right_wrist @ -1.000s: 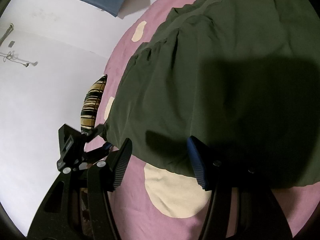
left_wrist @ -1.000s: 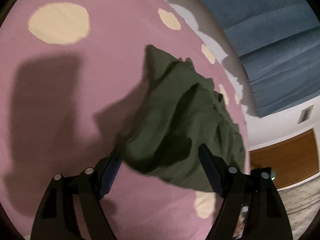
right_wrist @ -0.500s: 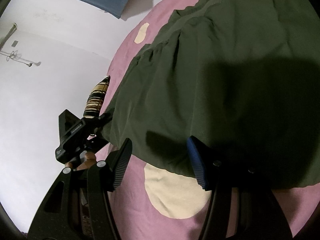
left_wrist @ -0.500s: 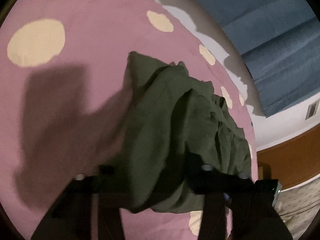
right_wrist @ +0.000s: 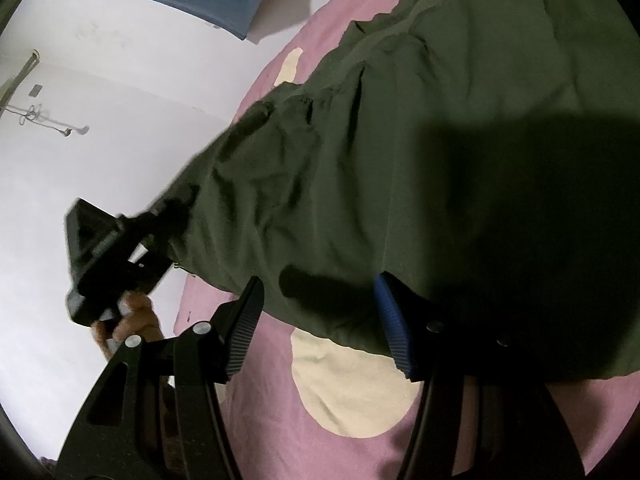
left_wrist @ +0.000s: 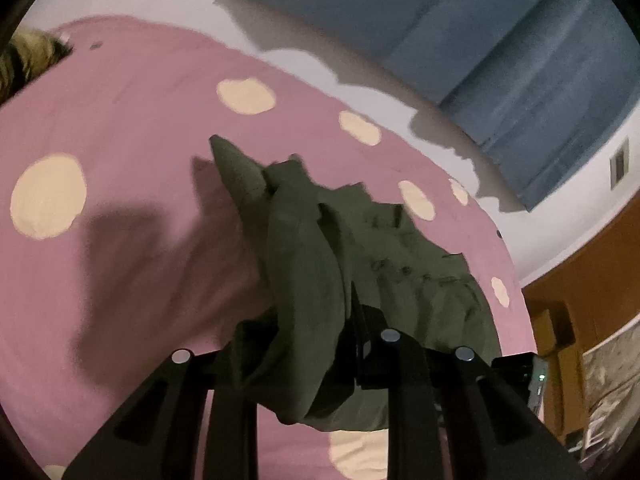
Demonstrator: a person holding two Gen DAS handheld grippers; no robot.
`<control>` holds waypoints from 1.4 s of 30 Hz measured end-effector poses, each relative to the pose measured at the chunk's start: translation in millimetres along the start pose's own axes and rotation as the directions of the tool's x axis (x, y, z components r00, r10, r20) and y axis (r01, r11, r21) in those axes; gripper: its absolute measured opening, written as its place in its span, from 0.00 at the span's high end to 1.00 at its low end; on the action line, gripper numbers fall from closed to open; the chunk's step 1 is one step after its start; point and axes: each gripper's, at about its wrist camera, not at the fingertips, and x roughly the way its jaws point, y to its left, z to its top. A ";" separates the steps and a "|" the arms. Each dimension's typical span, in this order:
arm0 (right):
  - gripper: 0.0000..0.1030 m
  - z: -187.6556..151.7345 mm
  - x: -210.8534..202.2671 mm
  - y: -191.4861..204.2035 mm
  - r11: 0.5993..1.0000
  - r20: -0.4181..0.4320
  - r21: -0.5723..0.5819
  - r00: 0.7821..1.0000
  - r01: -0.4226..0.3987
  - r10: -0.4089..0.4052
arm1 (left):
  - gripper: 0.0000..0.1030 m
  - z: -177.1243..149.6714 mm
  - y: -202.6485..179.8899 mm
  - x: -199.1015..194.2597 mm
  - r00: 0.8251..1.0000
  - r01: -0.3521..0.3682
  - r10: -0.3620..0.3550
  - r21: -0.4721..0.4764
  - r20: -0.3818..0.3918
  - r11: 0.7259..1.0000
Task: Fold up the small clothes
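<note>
A dark olive green garment (left_wrist: 320,264) lies on a pink bedsheet with cream dots (left_wrist: 120,128). My left gripper (left_wrist: 308,344) is shut on the garment's near corner and lifts it, so the cloth bunches up between the jaws. In the right wrist view the garment (right_wrist: 420,140) spreads wide over the sheet (right_wrist: 360,420), and the left gripper (right_wrist: 120,248) shows at the left, holding its raised corner. My right gripper (right_wrist: 320,320) is open, its jaws on either side of the garment's near edge, just above a cream dot.
A blue curtain (left_wrist: 500,32) and a white wall (right_wrist: 100,100) lie beyond the bed. A striped cushion (left_wrist: 28,60) sits at the bed's far left. A wooden door (left_wrist: 592,264) and a chair stand at the right, past the bed edge.
My left gripper has closed on the garment's corner and lifted it up, pulling the cloth into a ridge. The right gripper has stayed open at the near edge.
</note>
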 end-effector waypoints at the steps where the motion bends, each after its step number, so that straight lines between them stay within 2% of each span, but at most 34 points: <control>1: 0.45 -0.2 -0.5 -0.5 1.000 0.000 0.001 1.000 -0.002 0.002 | 0.79 1.1 -7.7 -0.4 1.000 0.000 0.000 0.020 0.004 1.000; 6: 0.45 -1.9 -1.7 -1.5 1.000 0.000 0.002 1.000 -0.012 0.012 | 0.79 5.5 -50.1 5.2 1.000 0.020 -0.020 0.110 0.000 0.994; 9: 0.45 -3.2 -1.9 -2.3 1.000 0.000 0.004 1.000 -0.021 0.021 | 0.79 1.6 -77.0 10.1 1.000 0.004 -0.004 0.193 0.000 0.981; 16: 0.45 -0.9 -9.3 -3.7 0.998 -0.011 0.027 0.998 -0.063 0.063 | 0.79 -10.2 -96.1 19.7 1.000 -0.025 0.025 0.266 0.001 0.964; 19: 0.45 8.3 -23.0 5.4 0.998 0.006 0.029 0.999 -0.047 0.047 | 0.79 -9.8 -94.1 17.9 1.000 -0.024 0.024 0.262 0.004 0.965; 22: 0.44 30.1 -36.4 10.5 0.992 0.054 0.052 0.992 -0.117 0.114 | 0.79 -10.2 -94.9 20.0 1.000 -0.021 0.021 0.257 0.002 0.966; 25: 0.43 60.7 -30.6 7.9 0.987 0.068 0.077 0.988 -0.141 0.136 | 0.79 -11.2 -96.9 18.5 1.000 -0.021 0.021 0.265 0.004 0.964; 29: 0.43 90.6 6.2 -20.9 0.988 0.026 0.151 0.999 -0.035 0.032 | 0.79 -14.0 -98.3 19.4 0.999 -0.032 0.029 0.276 0.014 0.961; 32: 0.46 102.1 22.9 -33.4 0.982 -0.032 0.189 0.999 -0.011 0.017 | 0.79 -17.9 -95.5 19.9 0.999 -0.037 0.034 0.271 0.015 0.962; 34: 0.45 109.8 16.2 -23.5 0.982 -0.051 0.190 0.999 -0.007 0.017 | 0.79 -20.6 -97.9 18.1 0.999 -0.043 0.036 0.284 0.031 0.958; 37: 0.41 125.7 -6.8 11.5 0.992 -0.005 0.125 1.000 -0.026 0.027 | 0.79 -22.9 -100.1 18.5 0.999 -0.040 0.033 0.291 0.029 0.956; 39: 0.28 136.6 -12.5 39.9 0.993 -0.007 0.086 0.997 -0.078 0.079 | 0.79 -24.5 -101.2 18.9 0.999 -0.042 0.033 0.297 0.036 0.954; 40: 0.25 143.3 -11.3 57.2 0.994 -0.025 0.061 0.996 -0.089 0.091 | 0.79 -24.9 -101.8 19.0 0.999 -0.045 0.035 0.298 0.039 0.953; 42: 0.18 153.1 -1.7 86.1 0.997 -0.089 0.005 0.993 -0.079 0.079 | 0.79 -25.9 -102.1 20.2 0.999 -0.046 0.036 0.298 0.039 0.954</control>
